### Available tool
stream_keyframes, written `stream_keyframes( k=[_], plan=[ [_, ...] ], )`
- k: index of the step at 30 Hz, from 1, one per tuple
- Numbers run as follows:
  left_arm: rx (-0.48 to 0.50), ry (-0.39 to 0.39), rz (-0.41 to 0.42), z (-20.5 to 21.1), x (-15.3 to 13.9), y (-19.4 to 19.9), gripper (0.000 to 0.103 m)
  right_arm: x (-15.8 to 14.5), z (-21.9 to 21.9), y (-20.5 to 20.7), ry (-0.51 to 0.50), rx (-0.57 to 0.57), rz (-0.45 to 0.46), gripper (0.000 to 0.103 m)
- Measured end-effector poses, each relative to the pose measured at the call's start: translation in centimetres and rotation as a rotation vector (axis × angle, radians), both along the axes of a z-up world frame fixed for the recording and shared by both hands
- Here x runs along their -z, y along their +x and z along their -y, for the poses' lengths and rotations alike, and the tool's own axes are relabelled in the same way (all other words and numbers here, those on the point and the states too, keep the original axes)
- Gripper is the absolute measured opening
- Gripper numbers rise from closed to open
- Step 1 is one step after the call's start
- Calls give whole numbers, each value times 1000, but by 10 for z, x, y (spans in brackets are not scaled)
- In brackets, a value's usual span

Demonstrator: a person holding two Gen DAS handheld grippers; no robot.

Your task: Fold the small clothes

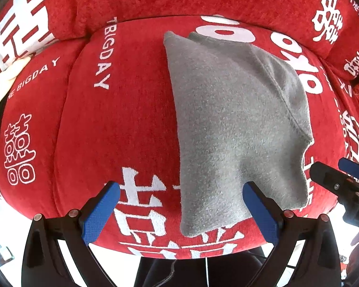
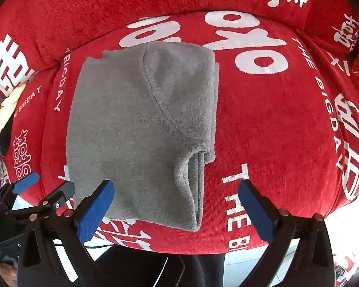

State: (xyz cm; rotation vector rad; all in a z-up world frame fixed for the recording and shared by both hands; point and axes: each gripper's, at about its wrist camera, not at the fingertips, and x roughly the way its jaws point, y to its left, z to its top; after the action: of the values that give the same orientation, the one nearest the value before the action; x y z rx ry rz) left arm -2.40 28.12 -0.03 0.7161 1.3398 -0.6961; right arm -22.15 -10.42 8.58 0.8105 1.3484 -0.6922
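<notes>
Right tongs [image 2: 177, 203] are standing wide open, blue pads [image 2: 95, 209] apart, gripping nothing; the near edge of the grey garment [image 2: 141, 129] is lying under the gap, left pad overlapping its near-left corner in view, contact not clear. Left tongs [image 1: 182, 205] are also gaping open, nothing pinched; the garment's [image 1: 229, 129] near end is sitting between the pads, right pad [image 1: 260, 210] just at its edge. Each tool is showing at the edge of the other's view, just beside each other.

Garment is looking like grey fleece, fuzzy nap, folded into a rough rectangle with layers stacked. A curved stitched seam is running diagonally across the top layer. An open hem or cuff is showing at the near-right corner, layered edges visible. Lying flat, slightly lumpy.

It is resting on a red sofa seat cushion [image 2: 275, 131] covered in plush red fabric with big white characters and "THE BIGDAY" lettering. Red backrest [image 2: 122, 7] with the same print is rising behind. Something cream-coloured and dark [image 1: 2, 88] is lying at the far left edge of the seat, too blurred to identify. Dark clothing of the person [image 2: 155, 267] is showing below the cushion's front edge, thin cable hanging there.
</notes>
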Motion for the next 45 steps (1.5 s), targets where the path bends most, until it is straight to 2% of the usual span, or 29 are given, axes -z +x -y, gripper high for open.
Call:
stream_keyframes(
  k=[14, 45],
  plan=[
    [-43, 33, -15, -3, 5, 8, 103, 1, -2, 5, -7, 3, -21, 103],
    [-53, 72, -30, 2, 16, 19, 103, 8, -1, 17, 4, -4, -39, 103]
  ],
)
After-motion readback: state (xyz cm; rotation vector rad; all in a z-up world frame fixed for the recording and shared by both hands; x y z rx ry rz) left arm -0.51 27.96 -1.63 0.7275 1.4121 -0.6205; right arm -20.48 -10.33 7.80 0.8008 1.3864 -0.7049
